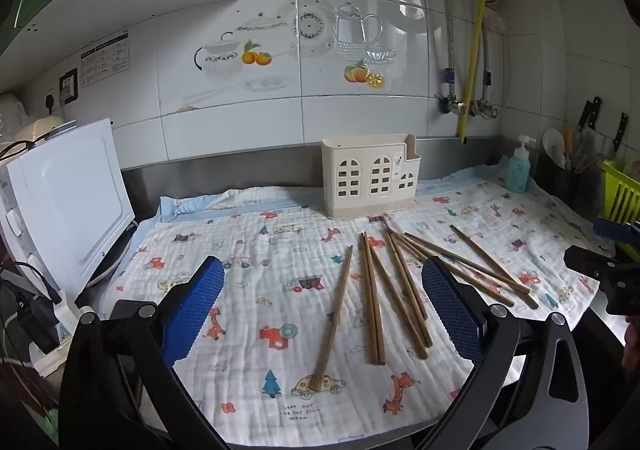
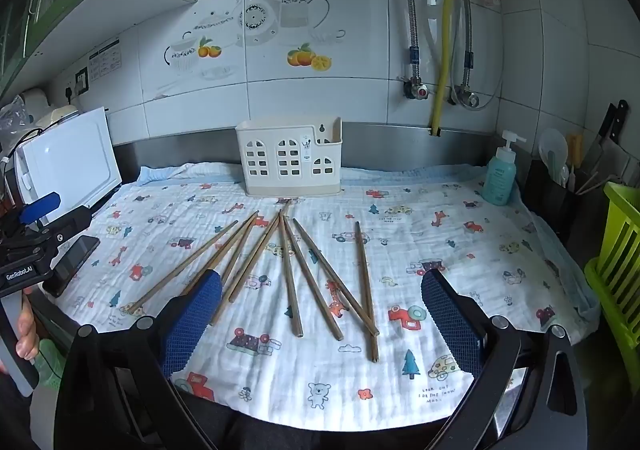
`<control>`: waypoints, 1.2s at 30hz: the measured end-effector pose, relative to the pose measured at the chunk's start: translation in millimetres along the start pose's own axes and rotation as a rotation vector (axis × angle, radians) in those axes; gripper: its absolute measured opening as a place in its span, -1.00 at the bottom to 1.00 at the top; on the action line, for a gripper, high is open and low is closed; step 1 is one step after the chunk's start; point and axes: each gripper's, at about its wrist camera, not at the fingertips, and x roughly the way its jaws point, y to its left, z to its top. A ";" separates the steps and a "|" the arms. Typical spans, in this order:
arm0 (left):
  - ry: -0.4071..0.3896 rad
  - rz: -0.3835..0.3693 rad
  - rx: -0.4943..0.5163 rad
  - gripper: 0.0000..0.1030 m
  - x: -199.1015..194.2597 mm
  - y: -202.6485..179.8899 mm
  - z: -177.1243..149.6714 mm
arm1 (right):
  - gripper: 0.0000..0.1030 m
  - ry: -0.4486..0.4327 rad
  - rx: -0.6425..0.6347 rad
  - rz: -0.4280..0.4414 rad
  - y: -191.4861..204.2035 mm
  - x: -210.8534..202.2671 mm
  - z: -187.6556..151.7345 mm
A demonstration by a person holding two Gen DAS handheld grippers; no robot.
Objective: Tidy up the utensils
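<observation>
Both hand-held grippers hover over the cloth on the bench, the left hand-held gripper and the right hand-held gripper each spread wide with nothing between the pads. The wooden chopsticks lie fanned out loose on the cloth, just in front of the cream holder, which stands upright by the wall.

A steel kitchen counter carries a white printed muslin cloth. On the cloth lie loose wooden chopsticks, fanned out before a cream utensil holder; a teal pump bottle stands at its right corner.
</observation>
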 end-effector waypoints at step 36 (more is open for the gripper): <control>0.028 -0.015 -0.032 0.90 5.7 2.3 -3.7 | 0.88 -0.010 -0.004 0.008 1.5 -1.6 0.7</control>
